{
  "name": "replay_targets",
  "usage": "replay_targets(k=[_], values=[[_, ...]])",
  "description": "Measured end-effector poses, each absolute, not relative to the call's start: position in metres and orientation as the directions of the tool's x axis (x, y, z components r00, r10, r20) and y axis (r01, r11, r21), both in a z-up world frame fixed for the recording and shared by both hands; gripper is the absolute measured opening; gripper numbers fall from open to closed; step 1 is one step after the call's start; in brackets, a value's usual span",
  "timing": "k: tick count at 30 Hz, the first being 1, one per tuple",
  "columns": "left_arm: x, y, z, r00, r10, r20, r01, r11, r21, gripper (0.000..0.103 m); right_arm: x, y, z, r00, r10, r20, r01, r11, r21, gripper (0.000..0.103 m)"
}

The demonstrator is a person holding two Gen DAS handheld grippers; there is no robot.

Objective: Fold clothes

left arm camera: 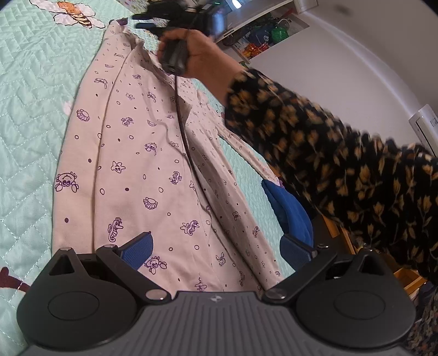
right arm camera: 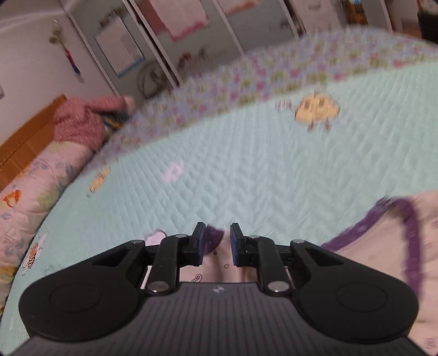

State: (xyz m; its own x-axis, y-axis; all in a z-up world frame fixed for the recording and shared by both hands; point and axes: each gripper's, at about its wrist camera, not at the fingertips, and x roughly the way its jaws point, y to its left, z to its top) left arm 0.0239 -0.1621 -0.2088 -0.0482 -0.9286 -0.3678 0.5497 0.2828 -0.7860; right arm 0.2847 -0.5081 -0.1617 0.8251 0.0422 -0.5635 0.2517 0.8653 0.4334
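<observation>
A pink garment (left arm camera: 153, 169) printed with purple sea creatures lies lengthwise on the mint quilted bedspread (left arm camera: 30, 115). My left gripper (left arm camera: 216, 246) hangs over its near end, jaws wide apart, with the cloth lying below them and neither pad on it. At the garment's far end a hand (left arm camera: 199, 54) holds my right gripper (left arm camera: 153, 19), which is blurred. In the right wrist view the right gripper (right arm camera: 217, 241) has its pads a little apart over a purple-trimmed pink edge (right arm camera: 215, 241); the pads do not press on it. The purple-edged neckline (right arm camera: 410, 232) lies to the right.
A floral sleeve (left arm camera: 342, 169) crosses the right side over the bed edge. A blue shape (left arm camera: 290, 208) sits by my left gripper's right finger. Beyond the bedspread lie a flowered pillow (right arm camera: 30, 197), a red cloth heap (right arm camera: 82, 123) and wardrobe doors (right arm camera: 164, 41).
</observation>
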Motion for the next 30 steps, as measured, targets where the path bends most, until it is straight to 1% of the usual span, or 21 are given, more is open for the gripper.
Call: replay_targets(k=[3,7,11,13,14,15,18,22,24,27,30], values=[[0.024,-0.162,-0.208,-0.043,-0.927,-0.372,0.555,0.287,-0.781,0.102,0.263,-0.510,-0.151,0.811,0.019,-0.584,0.268,0.876,0.400,0.021],[0.025,-0.162,-0.208,-0.037,-0.925,-0.379,0.564,0.293,-0.772,0.102,0.258,-0.512,-0.156,0.773,0.016,-0.634,0.267,0.898,0.349,0.021],[0.028,-0.161,-0.208,-0.038,-0.925,-0.378,0.562,0.293,-0.774,0.102,0.253,-0.508,-0.163,0.756,0.034,-0.654,0.260,0.901,0.347,0.020],[0.029,-0.161,-0.208,-0.038,-0.925,-0.378,0.563,0.293,-0.773,0.102,0.252,-0.504,-0.164,0.740,0.009,-0.672,0.269,0.912,0.309,0.005],[0.029,-0.161,-0.207,-0.038,-0.925,-0.378,0.563,0.293,-0.773,0.102,0.252,-0.503,-0.165,0.732,-0.016,-0.681,0.281,0.918,0.281,0.002],[0.028,-0.162,-0.207,-0.038,-0.925,-0.379,0.563,0.293,-0.773,0.102,0.252,-0.505,-0.167,0.725,-0.045,-0.687,0.301,0.918,0.258,0.002],[0.028,-0.162,-0.207,-0.041,-0.925,-0.378,0.563,0.292,-0.774,0.102,0.254,-0.517,-0.182,0.717,-0.042,-0.696,0.343,0.890,0.299,0.002],[0.029,-0.161,-0.207,-0.044,-0.926,-0.376,0.560,0.288,-0.777,0.102,0.250,-0.522,-0.183,0.744,-0.032,-0.668,0.349,0.871,0.346,0.005],[0.029,-0.161,-0.207,-0.044,-0.926,-0.376,0.560,0.289,-0.776,0.102,0.241,-0.522,-0.175,0.770,-0.052,-0.636,0.349,0.869,0.352,0.015],[0.029,-0.161,-0.207,-0.044,-0.926,-0.376,0.560,0.289,-0.777,0.102,0.224,-0.518,-0.161,0.815,-0.041,-0.577,0.319,0.864,0.390,0.015],[0.029,-0.161,-0.207,-0.043,-0.925,-0.377,0.560,0.290,-0.776,0.102,0.212,-0.511,-0.157,0.821,0.005,-0.571,0.299,0.849,0.436,0.015]])
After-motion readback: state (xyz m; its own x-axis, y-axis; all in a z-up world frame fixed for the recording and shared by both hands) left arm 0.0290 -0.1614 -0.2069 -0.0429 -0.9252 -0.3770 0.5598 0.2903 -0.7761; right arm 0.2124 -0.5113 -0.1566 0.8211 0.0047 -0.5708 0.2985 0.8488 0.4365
